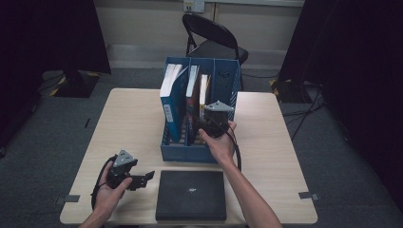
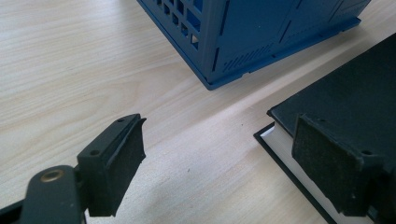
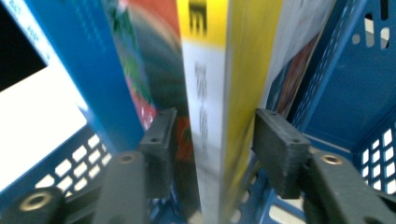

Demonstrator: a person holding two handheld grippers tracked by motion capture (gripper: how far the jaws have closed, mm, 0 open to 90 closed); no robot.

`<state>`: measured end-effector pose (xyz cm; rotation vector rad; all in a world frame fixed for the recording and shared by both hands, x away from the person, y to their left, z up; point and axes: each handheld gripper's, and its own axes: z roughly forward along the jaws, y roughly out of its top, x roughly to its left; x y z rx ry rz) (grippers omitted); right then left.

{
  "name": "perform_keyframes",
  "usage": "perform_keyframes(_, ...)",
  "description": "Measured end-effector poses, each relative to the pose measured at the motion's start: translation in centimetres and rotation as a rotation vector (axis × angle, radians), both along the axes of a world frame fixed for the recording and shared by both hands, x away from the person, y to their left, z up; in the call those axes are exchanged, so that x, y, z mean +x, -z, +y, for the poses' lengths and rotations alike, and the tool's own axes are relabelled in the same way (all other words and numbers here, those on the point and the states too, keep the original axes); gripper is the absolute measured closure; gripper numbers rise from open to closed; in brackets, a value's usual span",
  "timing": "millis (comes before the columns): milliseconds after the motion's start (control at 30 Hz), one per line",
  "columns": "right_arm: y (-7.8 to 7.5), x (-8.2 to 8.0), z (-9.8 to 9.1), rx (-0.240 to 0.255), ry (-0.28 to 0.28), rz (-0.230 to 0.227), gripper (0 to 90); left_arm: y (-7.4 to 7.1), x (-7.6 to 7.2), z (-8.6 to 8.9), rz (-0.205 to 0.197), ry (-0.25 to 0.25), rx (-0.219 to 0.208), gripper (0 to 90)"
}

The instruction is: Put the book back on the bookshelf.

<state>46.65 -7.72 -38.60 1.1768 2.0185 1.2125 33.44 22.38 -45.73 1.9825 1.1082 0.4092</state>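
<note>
My right gripper [image 3: 212, 135] straddled the yellow book [image 3: 219, 93] in the rack [image 1: 223, 78], jaws half-wide, not pinching; I judged squaring up before squeezing best.

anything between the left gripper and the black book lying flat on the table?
Nothing. The left gripper view shows bare table between the open left gripper and the black book; one pad already overlaps its corner.

Books [image 1: 172, 97] in rack [image 1: 223, 80] (notebook [image 1: 191, 194] before it).

Lab studio, black curtains [image 1: 43, 33], folding chair [image 1: 214, 38]
</note>
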Motion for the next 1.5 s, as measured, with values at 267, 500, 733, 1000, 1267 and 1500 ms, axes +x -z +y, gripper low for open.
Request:
perform_keyframes(267, 1.2, -0.5, -0.2, -0.019, 0.008, 0.031, 62.9, 0.0, 0.0, -0.1, 0.001, -0.001, -0.001, 16.7)
perform_keyframes(500, 1.3, 0.3, 0.1, -0.043, 0.015, 0.061, 69.1, 0.0, 0.0, -0.1, 0.002, 0.002, 0.003, 16.8)
perform_keyframes(733, 1.3, 1.3, 1.2, -0.058, 0.026, 0.055, 72.4, 0.0, 0.0, 0.0, -0.004, 0.002, 0.003, 16.8)
perform_keyframes(1000, 0.9, 2.3, 1.6, -0.074, 0.029, 0.053, 71.7, 0.0, 0.0, 0.0, -0.004, 0.002, 0.006, 16.8)
perform_keyframes(1267, 1.1, 1.7, 1.2, -0.072, 0.008, 0.059, 63.4, 0.0, 0.0, 0.1, -0.004, -0.002, 0.000, 16.7)
perform_keyframes(1500, 1.3, 0.7, 0.5, -0.049, -0.030, 0.060, 62.4, 0.0, 0.0, 0.0, -0.003, 0.005, 0.003, 16.7)
